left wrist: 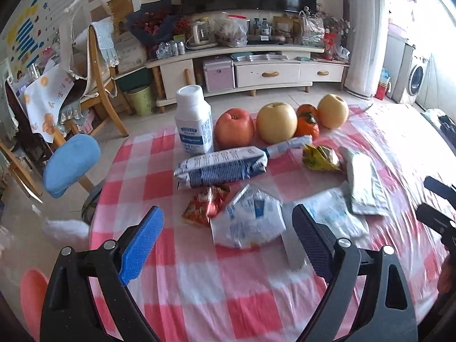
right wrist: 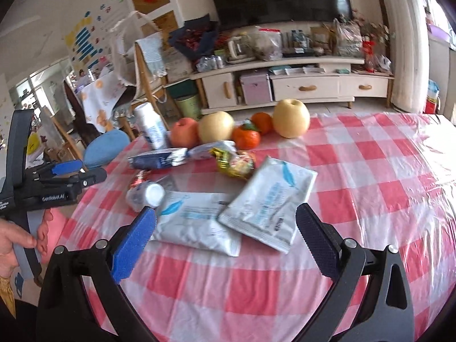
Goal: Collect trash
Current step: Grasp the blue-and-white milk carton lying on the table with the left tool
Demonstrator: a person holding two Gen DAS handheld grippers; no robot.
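White lettering "GenRobot.AI" reads along the black body of the left gripper point(right wrist: 67, 168); print on packets too blurred.

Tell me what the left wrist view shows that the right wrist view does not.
Only the left wrist view shows the washing machine and the open left gripper over the crumpled white bag. Only the right wrist view shows the person's hand and the open right gripper over two white sachets. Both show the checked tablecloth, fruit and white bottle.
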